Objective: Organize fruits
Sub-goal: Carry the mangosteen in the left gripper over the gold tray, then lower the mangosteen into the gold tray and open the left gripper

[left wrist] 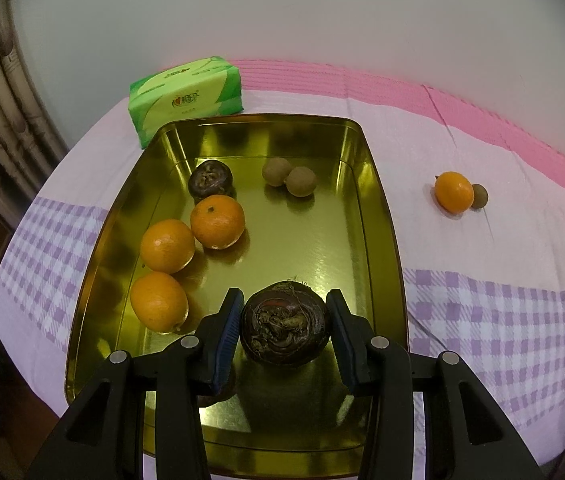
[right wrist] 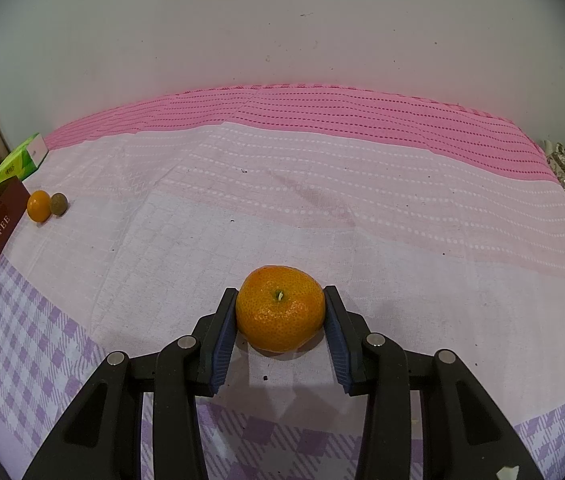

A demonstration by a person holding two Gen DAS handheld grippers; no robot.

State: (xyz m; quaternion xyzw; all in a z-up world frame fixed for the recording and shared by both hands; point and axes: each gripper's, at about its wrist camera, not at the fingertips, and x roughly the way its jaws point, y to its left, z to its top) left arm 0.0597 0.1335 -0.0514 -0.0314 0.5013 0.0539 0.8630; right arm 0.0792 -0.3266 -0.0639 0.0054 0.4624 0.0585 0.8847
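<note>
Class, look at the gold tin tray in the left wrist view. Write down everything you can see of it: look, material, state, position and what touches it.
The gold tin tray is a shallow rectangular metal tin with rounded corners and a mirror-bright gold inside. It lies flat and open on the checked cloth, its far corner by a green tissue pack. Inside rest three oranges, two small brown fruits and a dark round fruit. In the right wrist view, its maroon outer wall reads TOFFEE.
</note>
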